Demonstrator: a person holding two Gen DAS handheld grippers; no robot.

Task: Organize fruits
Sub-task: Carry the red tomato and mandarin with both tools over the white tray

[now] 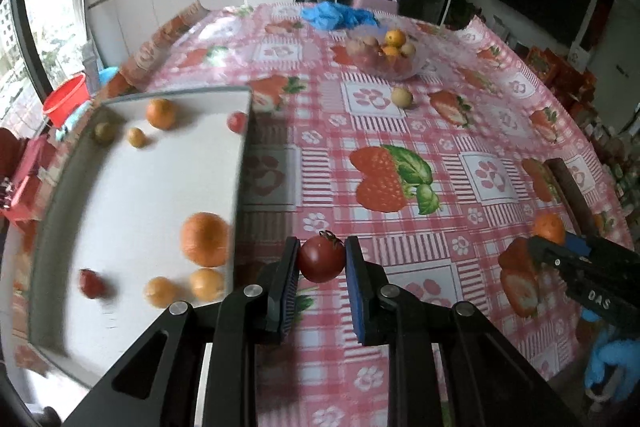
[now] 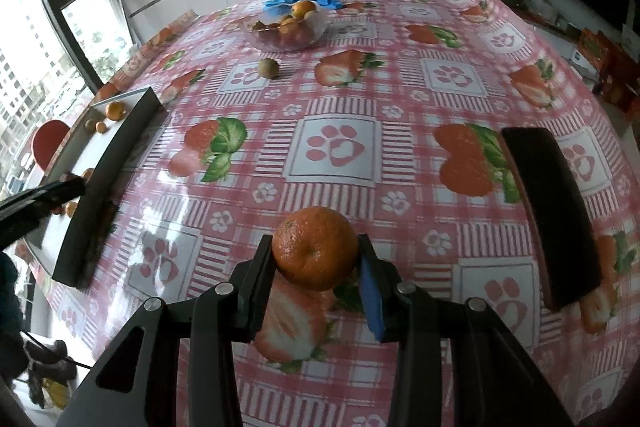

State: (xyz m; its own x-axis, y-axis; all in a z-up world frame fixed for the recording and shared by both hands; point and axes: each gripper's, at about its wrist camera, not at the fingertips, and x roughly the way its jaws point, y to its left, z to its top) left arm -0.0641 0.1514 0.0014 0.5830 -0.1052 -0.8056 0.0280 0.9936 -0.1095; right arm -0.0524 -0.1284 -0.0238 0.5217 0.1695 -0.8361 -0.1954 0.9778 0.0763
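My left gripper (image 1: 322, 261) is shut on a small red tomato (image 1: 321, 258), just right of a white tray (image 1: 120, 227) that holds several oranges and small fruits. My right gripper (image 2: 316, 255) is shut on an orange mandarin (image 2: 315, 247) above the tablecloth. The right gripper also shows at the right edge of the left wrist view (image 1: 560, 247). A clear glass bowl (image 1: 384, 57) of mixed fruit stands at the far side, also in the right wrist view (image 2: 286, 33). A single brownish fruit (image 1: 401, 96) lies near it, and it shows in the right wrist view too (image 2: 269, 68).
A pink strawberry-print tablecloth (image 2: 340, 147) covers the table. A dark tray edge (image 2: 556, 211) lies at the right. Blue gloves (image 1: 338, 15) lie behind the bowl. A red bucket (image 1: 66, 99) stands beyond the table's left edge.
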